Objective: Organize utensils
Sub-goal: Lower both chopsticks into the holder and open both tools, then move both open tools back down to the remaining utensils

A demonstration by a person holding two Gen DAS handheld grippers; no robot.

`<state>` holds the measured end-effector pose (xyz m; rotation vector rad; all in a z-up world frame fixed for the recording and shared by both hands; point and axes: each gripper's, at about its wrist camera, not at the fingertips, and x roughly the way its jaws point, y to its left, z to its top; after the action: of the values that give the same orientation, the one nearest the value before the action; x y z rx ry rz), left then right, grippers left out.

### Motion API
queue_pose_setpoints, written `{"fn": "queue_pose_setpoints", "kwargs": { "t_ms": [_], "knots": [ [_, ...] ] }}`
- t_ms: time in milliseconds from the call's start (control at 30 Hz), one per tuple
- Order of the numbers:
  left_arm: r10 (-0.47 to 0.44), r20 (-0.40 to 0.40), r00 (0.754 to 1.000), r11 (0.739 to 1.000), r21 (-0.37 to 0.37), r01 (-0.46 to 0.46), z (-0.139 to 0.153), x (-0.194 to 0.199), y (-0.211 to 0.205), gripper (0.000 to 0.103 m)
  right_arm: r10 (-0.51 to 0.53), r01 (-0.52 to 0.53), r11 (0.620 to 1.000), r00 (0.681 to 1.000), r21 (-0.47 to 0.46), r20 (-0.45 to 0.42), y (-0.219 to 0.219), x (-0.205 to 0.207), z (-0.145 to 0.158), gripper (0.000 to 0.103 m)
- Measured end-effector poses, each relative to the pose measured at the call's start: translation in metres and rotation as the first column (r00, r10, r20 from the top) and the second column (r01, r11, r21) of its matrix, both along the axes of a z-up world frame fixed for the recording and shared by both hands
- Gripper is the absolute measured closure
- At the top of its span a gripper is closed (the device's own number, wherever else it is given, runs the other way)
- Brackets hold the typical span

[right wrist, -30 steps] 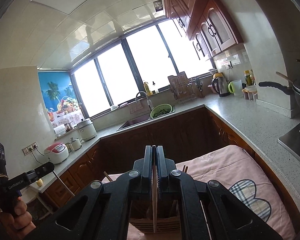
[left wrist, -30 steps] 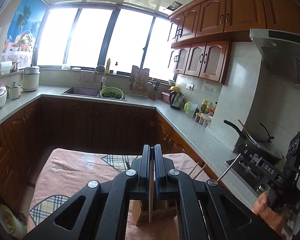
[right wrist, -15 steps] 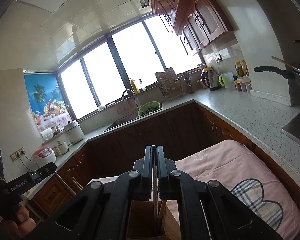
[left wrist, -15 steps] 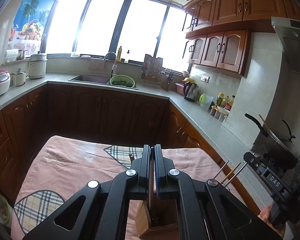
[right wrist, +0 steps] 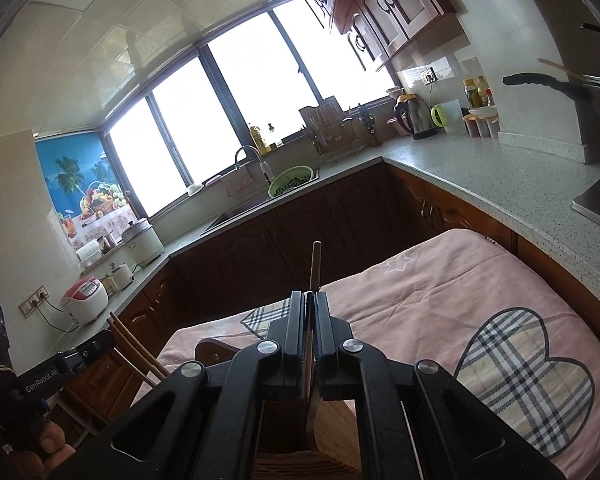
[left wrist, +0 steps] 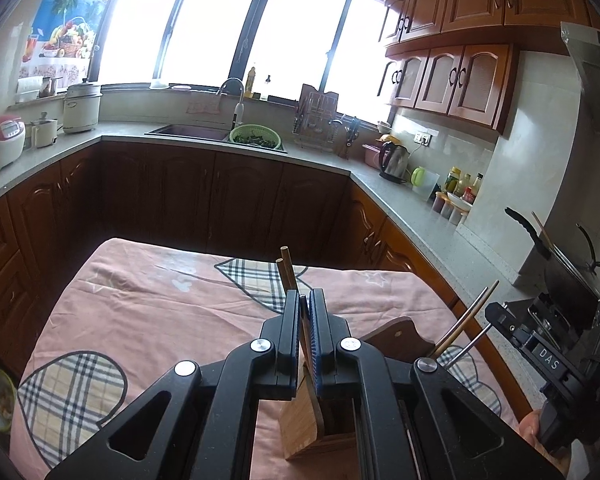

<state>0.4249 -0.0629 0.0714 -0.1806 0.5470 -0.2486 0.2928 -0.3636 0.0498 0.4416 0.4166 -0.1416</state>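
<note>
Our left gripper [left wrist: 305, 312] clenches brown chopsticks [left wrist: 286, 270]; our right gripper [right wrist: 310, 312] clenches a utensil handle [right wrist: 315, 266], wooden holder [left wrist: 316, 424] below both jaws.

Blown-out daylight from the windows [left wrist: 236, 24], dim lower cabinets, perhaps slightly soft, strong fisheye bending.

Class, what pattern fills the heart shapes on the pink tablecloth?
A plaid check on the heart shapes of the tablecloth, clearest in the right wrist view.

"DAS" stands on the right gripper [left wrist: 548, 356], seen right of the left one. "GenRobot.AI" stands on the left gripper [right wrist: 40, 378], seen left of the right one.
</note>
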Motion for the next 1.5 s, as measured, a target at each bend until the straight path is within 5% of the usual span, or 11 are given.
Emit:
{"fn": "queue_pose_setpoints", "kwargs": {
  "t_ms": [233,333,400,467,600,700,967,1500],
  "knots": [
    [0.004,-0.004,1.0,1.0,0.004,-0.004,0.002,-0.01,0.011,0.096,0.016,-0.016,1.0,1.0,-0.009,-0.011,0.003,0.003,0.004,0.096],
    [0.014,0.012,1.0,1.0,-0.008,-0.014,0.005,-0.022,0.02,0.064,0.019,-0.019,1.0,1.0,-0.003,0.001,0.004,0.001,0.007,0.091],
    [0.035,0.038,0.999,0.999,-0.004,-0.035,0.008,-0.035,0.025,0.041,0.021,-0.021,1.0,1.0,0.005,0.006,0.003,-0.003,0.009,0.077],
    [0.047,0.048,0.998,0.999,0.003,-0.047,0.011,-0.048,0.029,0.03,0.02,-0.02,1.0,0.999,0.019,0.028,0.003,-0.011,0.012,0.038],
    [0.072,0.047,0.996,0.996,0.042,-0.074,0.007,-0.079,0.035,0.013,0.009,-0.009,1.0,0.998,0.011,0.067,0.004,-0.034,0.019,0.018],
    [0.078,0.021,0.997,0.993,0.084,-0.079,-0.002,-0.098,0.036,0.012,0.003,-0.004,1.0,0.997,0.018,0.071,0.005,-0.052,0.02,0.011],
    [0.071,-0.124,0.99,0.993,0.105,-0.058,-0.031,-0.139,0.043,0.012,0.004,-0.004,0.999,1.0,0.039,-0.003,0.014,-0.094,0.003,0.009],
    [0.086,-0.189,0.978,0.992,0.107,-0.067,-0.048,-0.178,0.07,0.012,0.026,-0.022,0.999,0.994,0.034,-0.108,0.049,-0.159,-0.034,0.009]
  ]
}}
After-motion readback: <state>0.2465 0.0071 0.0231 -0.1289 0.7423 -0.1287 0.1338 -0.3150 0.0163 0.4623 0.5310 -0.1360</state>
